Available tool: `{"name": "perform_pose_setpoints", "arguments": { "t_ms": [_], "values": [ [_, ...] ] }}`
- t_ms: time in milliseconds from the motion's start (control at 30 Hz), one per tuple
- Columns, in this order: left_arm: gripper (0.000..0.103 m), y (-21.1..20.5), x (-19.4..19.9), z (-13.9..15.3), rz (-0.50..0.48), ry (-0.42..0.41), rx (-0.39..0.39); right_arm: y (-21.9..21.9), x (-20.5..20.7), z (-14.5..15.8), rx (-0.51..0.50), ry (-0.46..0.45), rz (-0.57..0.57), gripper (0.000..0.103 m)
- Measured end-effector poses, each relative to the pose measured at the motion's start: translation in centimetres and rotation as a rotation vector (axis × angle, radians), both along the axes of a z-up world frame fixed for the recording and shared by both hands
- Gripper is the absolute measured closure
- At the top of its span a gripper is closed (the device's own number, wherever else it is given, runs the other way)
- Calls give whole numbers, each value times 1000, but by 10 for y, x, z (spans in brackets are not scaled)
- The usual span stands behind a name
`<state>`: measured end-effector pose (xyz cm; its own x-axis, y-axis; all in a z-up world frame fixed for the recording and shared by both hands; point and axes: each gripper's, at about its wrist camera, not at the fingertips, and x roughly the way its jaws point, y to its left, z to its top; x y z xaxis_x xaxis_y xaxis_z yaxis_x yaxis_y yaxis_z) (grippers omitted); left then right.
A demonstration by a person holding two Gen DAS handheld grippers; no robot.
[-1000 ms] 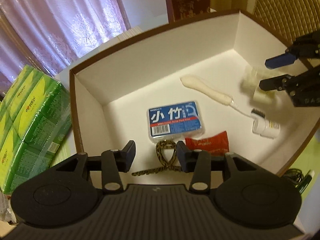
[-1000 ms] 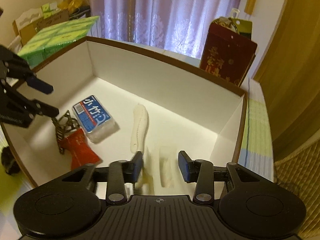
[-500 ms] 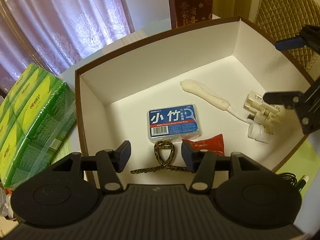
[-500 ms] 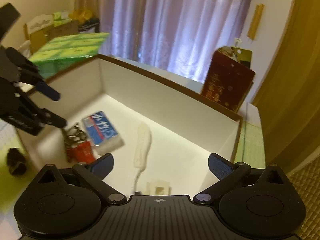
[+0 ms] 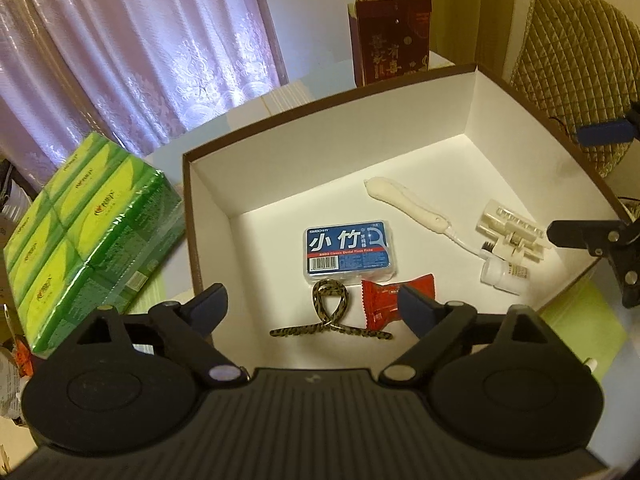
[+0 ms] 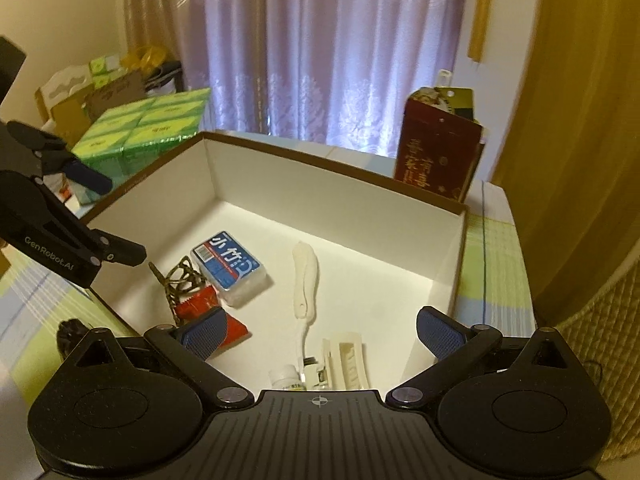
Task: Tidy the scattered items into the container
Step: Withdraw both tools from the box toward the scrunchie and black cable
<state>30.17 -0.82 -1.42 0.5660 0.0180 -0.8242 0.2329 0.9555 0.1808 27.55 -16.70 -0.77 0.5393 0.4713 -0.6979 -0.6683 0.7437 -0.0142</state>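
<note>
Both grippers hang over the big white cardboard box with the brown rim (image 5: 472, 68), and both are spread wide with nothing between the fingers. The left gripper (image 5: 312, 308) sits above the near-left corner, the right gripper (image 6: 320, 332) above the opposite end.

Inside the box so far: a blue-labelled clear plastic floss pick case (image 5: 350, 250), a leopard-print hair claw (image 5: 330, 316) lying just in front of it, a red foil snack packet (image 5: 394, 300) beside the claw, a cream-handled toothbrush (image 5: 408, 204) with its bristle end touching a clear plastic hair clip (image 5: 514, 232), and a small white bottle (image 5: 502, 276) right by those two.

My read: this is the gap between a drop-off and the next pickup. There's a dark bundled thing (image 6: 70, 334) outside the box on the checked green cloth (image 6: 496, 264), can't tell what it is, maybe a scrunchie. That looks like the next candidate, so the left gripper would need to swing out past the rim, come down over it and close. The green tissue multipack (image 5: 84, 232) next to the box seems too bulky to count.
</note>
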Motion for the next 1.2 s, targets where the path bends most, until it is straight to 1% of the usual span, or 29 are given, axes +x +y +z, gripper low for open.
{"name": "perform_pose_setpoints", "arguments": {
  "t_ms": [267, 667, 933, 1200],
  "values": [
    [8, 2, -25, 16, 31, -22, -21, -14, -17, 14, 39, 3, -39, 0],
    [7, 9, -69, 33, 54, -61, -43, -24, -57, 18, 57, 10, -54, 0],
    [7, 22, -107, 28, 94, -53, -68, -33, -84, 14, 76, 37, -73, 0],
    [7, 35, -149, 11, 155, -21, -101, -41, -112, -5, 83, 103, -91, 0]
  ]
}}
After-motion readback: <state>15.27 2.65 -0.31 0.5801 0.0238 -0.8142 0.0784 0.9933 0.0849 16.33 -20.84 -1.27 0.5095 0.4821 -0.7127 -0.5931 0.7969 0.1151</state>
